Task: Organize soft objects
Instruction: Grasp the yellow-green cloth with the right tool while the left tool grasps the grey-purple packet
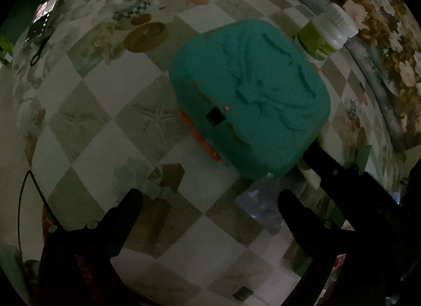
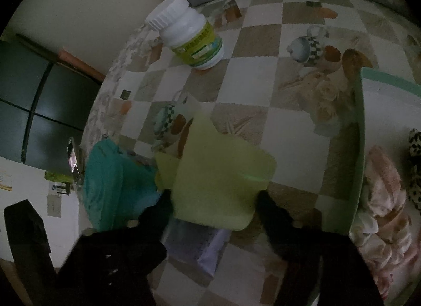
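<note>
The tabletop wears a checkered printed cloth. Right of the right tongs stands one pale green basin with one pink cloth and a spotted piece in it. Ahead of the left tongs, whose jaws are spread and empty, lies one teal cloth in a folded, rumpled mound: probably light, limp, best pinched at a raised fold or corner. The right tongs' jaws are spread around one yellow-green sheet; contact is unclear. It looks thin and floppy. One white bottle stands well ahead.
</note>
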A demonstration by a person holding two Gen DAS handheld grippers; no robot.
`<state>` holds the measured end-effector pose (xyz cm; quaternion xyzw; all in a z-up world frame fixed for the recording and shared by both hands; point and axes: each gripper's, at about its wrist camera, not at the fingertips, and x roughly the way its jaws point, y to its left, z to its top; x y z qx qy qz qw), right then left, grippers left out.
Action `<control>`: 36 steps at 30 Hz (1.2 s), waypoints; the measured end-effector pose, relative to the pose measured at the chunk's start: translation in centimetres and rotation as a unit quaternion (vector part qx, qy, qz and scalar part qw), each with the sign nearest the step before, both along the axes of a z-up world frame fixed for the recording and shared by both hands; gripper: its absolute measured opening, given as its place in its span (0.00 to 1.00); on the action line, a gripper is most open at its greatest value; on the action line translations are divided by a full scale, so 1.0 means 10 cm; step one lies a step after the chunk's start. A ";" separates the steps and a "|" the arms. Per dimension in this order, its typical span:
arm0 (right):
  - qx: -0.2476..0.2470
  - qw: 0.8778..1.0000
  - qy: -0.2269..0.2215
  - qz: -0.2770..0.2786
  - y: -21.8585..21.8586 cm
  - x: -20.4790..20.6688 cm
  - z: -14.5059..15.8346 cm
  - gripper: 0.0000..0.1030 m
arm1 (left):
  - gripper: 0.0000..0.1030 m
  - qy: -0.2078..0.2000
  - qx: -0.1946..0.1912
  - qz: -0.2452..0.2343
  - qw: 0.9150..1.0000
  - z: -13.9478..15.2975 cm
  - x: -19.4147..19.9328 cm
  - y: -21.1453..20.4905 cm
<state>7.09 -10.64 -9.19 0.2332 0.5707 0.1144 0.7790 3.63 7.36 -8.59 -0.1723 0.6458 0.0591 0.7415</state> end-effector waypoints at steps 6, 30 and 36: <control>-0.003 1.000 0.003 -0.007 -0.06 -0.01 -0.03 0.35 | 0.98 0.001 0.002 -0.022 1.000 -0.02 0.05 -0.12; 0.016 0.999 -0.020 -0.047 -0.43 -0.30 0.16 0.09 | 0.98 -0.007 -0.003 -0.084 0.996 -0.01 0.03 -0.45; 0.023 0.997 -0.023 -0.077 -0.60 -0.45 0.27 0.09 | 0.98 -0.011 0.021 -0.123 0.992 0.04 0.04 -0.70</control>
